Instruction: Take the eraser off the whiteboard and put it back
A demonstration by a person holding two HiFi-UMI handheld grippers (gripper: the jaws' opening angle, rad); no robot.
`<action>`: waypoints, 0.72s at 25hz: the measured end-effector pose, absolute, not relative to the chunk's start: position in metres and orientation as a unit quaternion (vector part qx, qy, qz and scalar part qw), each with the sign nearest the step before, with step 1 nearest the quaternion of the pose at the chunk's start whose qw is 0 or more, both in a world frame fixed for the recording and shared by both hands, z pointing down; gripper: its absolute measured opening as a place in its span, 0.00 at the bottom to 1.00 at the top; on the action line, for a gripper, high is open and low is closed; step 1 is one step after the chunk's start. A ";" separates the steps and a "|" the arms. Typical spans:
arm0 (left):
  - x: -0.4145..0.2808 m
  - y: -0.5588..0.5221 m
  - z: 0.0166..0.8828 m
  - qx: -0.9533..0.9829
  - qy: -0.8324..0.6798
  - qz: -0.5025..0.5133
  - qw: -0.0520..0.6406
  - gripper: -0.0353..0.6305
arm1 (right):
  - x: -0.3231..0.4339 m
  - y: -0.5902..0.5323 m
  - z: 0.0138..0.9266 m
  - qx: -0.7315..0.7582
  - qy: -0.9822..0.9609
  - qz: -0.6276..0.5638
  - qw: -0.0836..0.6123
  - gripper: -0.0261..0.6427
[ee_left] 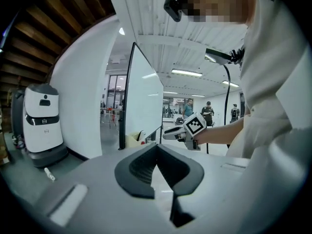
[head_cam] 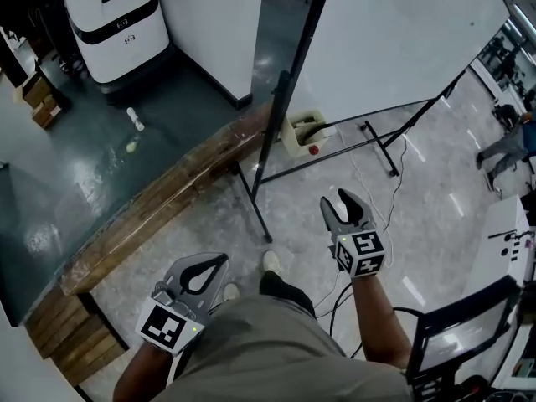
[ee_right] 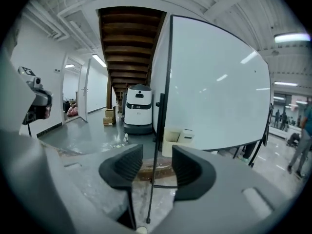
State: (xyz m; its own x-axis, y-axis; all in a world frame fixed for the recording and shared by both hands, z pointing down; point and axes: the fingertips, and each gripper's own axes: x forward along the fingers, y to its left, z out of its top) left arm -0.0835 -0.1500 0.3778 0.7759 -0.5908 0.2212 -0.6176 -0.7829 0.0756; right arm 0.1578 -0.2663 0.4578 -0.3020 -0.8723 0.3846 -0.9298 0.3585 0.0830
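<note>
- The left gripper point(ee_left: 156, 149) is the thing farthest from the whiteboard point(head_cam: 402, 40), held in close at the person's waist. Its fingers are pressed together at the tips with nothing between them.
- The right gripper point(ee_right: 156, 160) is held out ahead of the body, nearer the whiteboard and aimed at its lower corner. Its fingers are spread, and the gap frames only floor and a black leg of the whiteboard's stand (no object sits between the pads).
- A pale shoe point(head_cam: 271, 262) shows on the floor between the grippers, short of the stand's foot.
- At the whiteboard's lower corner, beside its dark upright frame, sits a cream holder point(ee_right: 170, 139). Just beside that is a small pale block that I take to be the eraser point(ee_right: 185, 136). It rests at the whiteboard's bottom edge, well apart from both grippers.
- To the side of the whiteboard, past its frame, a long wooden bench point(head_cam: 167, 199) runs across the floor. Beyond that stands a white machine point(head_cam: 113, 23) on the darker floor.
- On progress: the eraser is on the whiteboard and neither gripper holds it. Either the lift has not begun or the whole cycle is done, and these views do not settle which. If it has not begun, the reach, the grip, the lift and the return all remain.
</note>
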 end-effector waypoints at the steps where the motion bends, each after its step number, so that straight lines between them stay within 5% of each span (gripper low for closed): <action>1: -0.080 -0.156 0.376 0.938 -0.327 0.092 0.074 0.06 | 0.164 -0.283 0.461 0.562 -0.803 0.084 0.180 0.31; 12: -0.037 -0.208 0.368 0.929 -0.352 0.096 0.068 0.06 | 0.199 -0.420 0.489 0.584 -0.792 0.077 0.159 0.50; 18: -0.012 -0.244 0.373 0.918 -0.375 0.105 0.073 0.06 | 0.213 -0.466 0.514 0.573 -0.800 0.106 0.145 0.52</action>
